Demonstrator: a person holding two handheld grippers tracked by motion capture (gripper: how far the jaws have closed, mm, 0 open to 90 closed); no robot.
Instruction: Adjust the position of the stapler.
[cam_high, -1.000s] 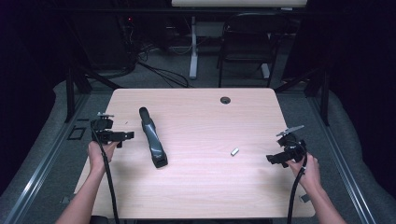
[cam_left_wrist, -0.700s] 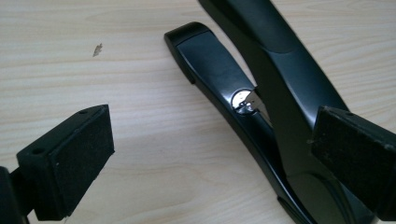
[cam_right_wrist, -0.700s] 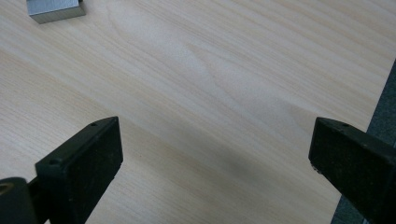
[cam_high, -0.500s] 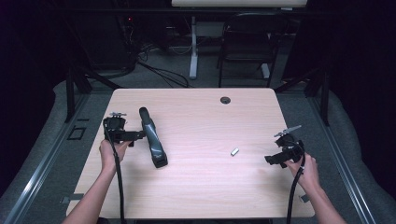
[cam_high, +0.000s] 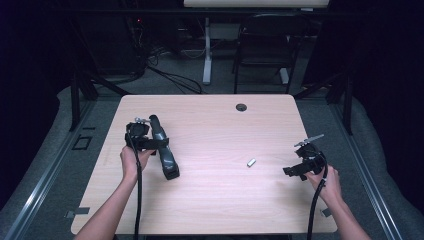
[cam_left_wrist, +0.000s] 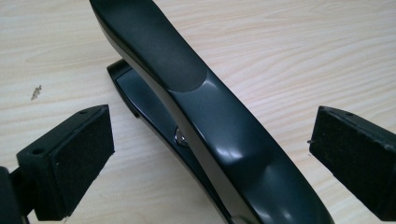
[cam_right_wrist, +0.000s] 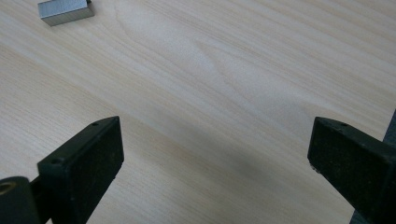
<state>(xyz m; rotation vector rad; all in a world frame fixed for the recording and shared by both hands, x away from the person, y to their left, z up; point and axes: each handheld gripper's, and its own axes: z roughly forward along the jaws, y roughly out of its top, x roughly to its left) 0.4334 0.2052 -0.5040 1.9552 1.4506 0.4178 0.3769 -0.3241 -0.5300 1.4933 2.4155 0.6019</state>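
Observation:
A long black stapler (cam_high: 165, 150) lies on the left part of the light wooden table (cam_high: 220, 200), running from far left to near right. My left gripper (cam_high: 155, 144) is open, its jaws straddling the stapler's middle without touching it; in the left gripper view the stapler (cam_left_wrist: 201, 116) passes between the two black pads (cam_left_wrist: 74, 154). A small silver block of staples (cam_high: 251, 162) lies right of centre. My right gripper (cam_high: 294, 171) hovers open near the right edge, with bare wood between its jaws and the staple block (cam_right_wrist: 64, 10) at the top left of its view.
A round cable hole (cam_high: 241, 107) sits near the table's far edge. Behind the table stand a black chair (cam_high: 265, 45), a white desk leg (cam_high: 207, 50) and loose cables on the floor. Metal rails run along both sides of the table.
My left gripper has moved right from the table's left edge until its open jaws straddle the stapler. The right gripper has barely shifted.

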